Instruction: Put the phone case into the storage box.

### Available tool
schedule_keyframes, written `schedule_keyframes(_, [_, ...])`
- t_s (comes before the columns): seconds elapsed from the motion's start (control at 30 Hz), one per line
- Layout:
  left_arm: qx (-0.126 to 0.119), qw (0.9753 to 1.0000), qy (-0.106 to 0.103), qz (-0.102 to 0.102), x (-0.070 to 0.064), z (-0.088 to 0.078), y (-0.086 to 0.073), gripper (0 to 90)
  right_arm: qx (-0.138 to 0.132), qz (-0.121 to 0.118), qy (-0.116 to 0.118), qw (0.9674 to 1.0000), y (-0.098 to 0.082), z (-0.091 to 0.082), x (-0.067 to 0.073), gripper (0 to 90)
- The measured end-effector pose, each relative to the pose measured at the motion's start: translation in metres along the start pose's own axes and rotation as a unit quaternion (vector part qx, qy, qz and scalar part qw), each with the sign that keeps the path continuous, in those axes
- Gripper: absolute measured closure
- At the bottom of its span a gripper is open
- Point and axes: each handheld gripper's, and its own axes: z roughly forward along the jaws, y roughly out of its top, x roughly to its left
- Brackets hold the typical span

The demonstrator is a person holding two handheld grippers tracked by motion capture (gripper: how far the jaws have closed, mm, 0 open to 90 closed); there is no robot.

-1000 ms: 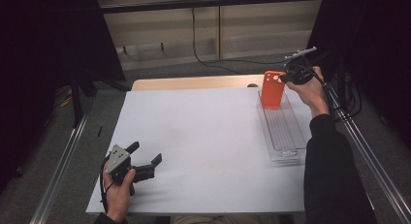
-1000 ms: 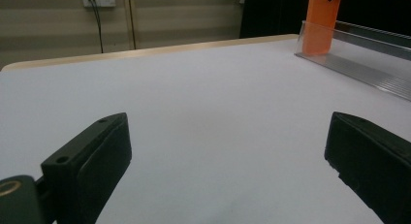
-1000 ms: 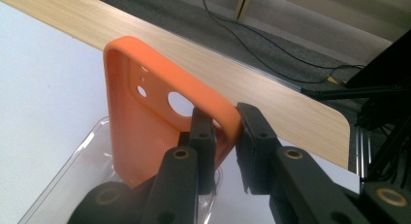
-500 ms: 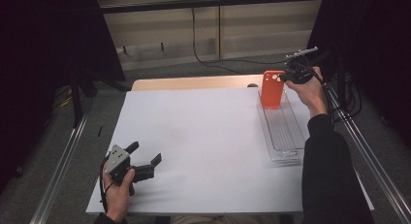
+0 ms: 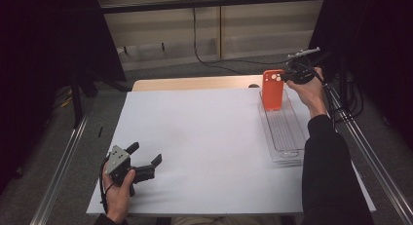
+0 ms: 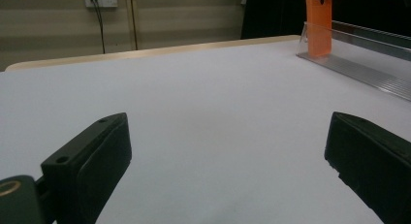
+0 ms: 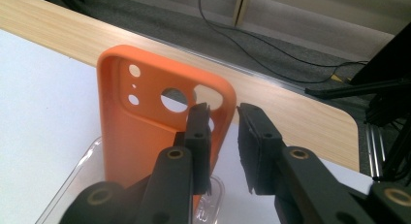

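**Case upright at tray's far end, hold nearly static**

Right gripper [image 7: 223,112], seen in its own view: jaws drawn close together with the camera-cutout edge of the orange phone case [image 7: 140,122] between them. Read as a pinch on that side wall, though a thin sliver of light beside one jaw left the contact not fully certain.

In the high view the right gripper [image 5: 287,78] sat at the upper right of the frame. The case [image 5: 272,91] stood upright, its lower end inside the far end of the clear tray [image 5: 282,137].

Change over the last second was very small. Hand and case had barely shifted and the case remained vertical in the same spot. Judgement: placement into the tray was at the settle stage, with release or laying flat not yet done.

Left gripper [image 5: 144,153] rested at the lower left on the white sheet [image 5: 195,137], jaws wide apart, nothing held, unmoved.
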Motion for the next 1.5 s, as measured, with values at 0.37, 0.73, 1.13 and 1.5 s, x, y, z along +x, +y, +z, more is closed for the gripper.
schedule_keyframes(0.37, [0.000, 1.0000, 0.001, 0.001, 0.000, 0.000, 0.000, 2.9, -0.003, 0.006, 0.003, 1.0000, -0.001, -0.002, -0.001, 68.3])
schedule_keyframes(0.73, [-0.004, 1.0000, 0.002, 0.000, -0.001, 0.000, 0.002, 2.9, -0.013, 0.022, 0.004, 0.9997, -0.005, -0.005, -0.001, 54.8])
schedule_keyframes(1.13, [-0.007, 0.9999, 0.006, -0.005, -0.002, 0.002, 0.003, 2.8, -0.022, 0.046, -0.008, 0.9987, -0.011, -0.008, -0.006, 25.2])
schedule_keyframes(1.5, [-0.011, 0.9999, 0.004, -0.005, 0.000, -0.002, 0.002, 2.9, -0.052, 0.069, -0.002, 0.9962, -0.019, -0.014, -0.006, 10.8])
